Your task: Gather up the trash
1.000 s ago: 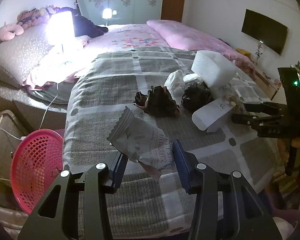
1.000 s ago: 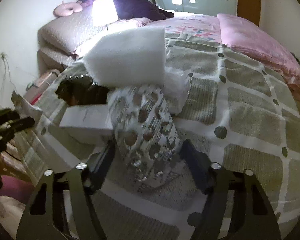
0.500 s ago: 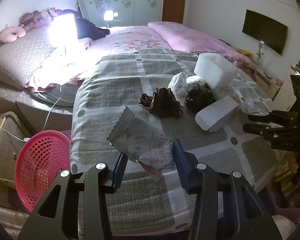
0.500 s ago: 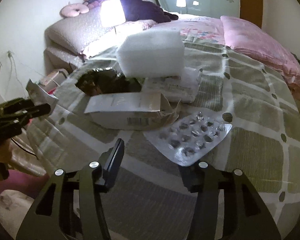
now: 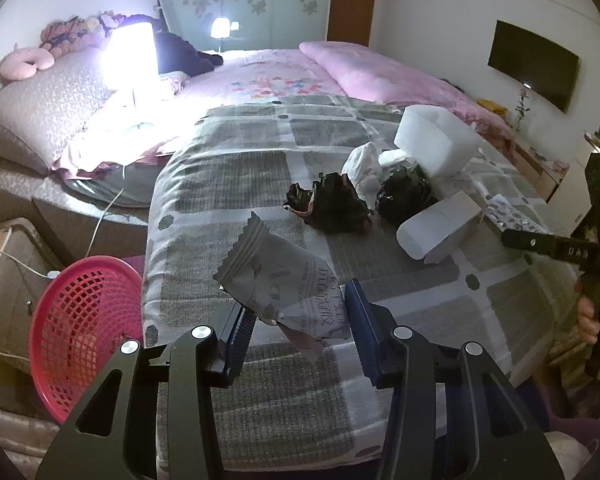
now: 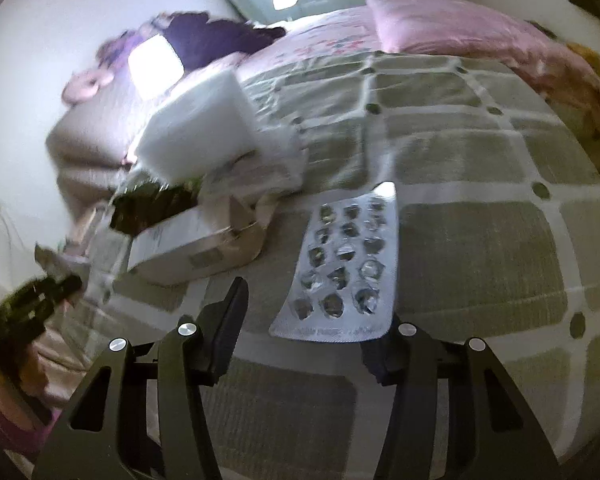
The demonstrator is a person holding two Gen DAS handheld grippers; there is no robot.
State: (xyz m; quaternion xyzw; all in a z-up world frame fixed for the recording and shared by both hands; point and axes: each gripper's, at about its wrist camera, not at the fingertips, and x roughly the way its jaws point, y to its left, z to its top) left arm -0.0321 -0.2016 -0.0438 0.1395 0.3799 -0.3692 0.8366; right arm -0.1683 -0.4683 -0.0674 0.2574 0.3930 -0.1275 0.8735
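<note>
Grey foil wrapper [image 5: 284, 288]: crinkled sachet with a zigzag-cut end and dark printed characters; your left gripper [image 5: 296, 320] is clamped on its lower part, blue pads pressed to both sides.
Wrapper axis: long axis runs from the lower right, between the pads, up to the left; the zigzag end points up-left, clear of the bed [image 5: 260, 184].
Silver blister sheet [image 6: 344, 268]: flat foil card with three columns of burst pockets, lying on the grey checked bedspread.
Blister axis: long axis runs away from you, slightly tilted; its near short edge sits between the fingers of your right gripper [image 6: 300, 332], closer to the right finger.
Right gripper: your jaws stand apart, not pressing the sheet; this view is blurred.
White carton [image 5: 440, 228]: opened box lying on its side, just left of the blister sheet in the right wrist view.
Black crumpled bags [image 5: 332, 204]: two dark wads side by side mid-bed, a white tissue wad [image 5: 362, 164] behind and between them.
White foam block [image 5: 436, 140]: rests behind the carton, towards the pink duvet.
Pink mesh basket [image 5: 80, 328]: stands on the floor beside the bed, left of your left gripper.
</note>
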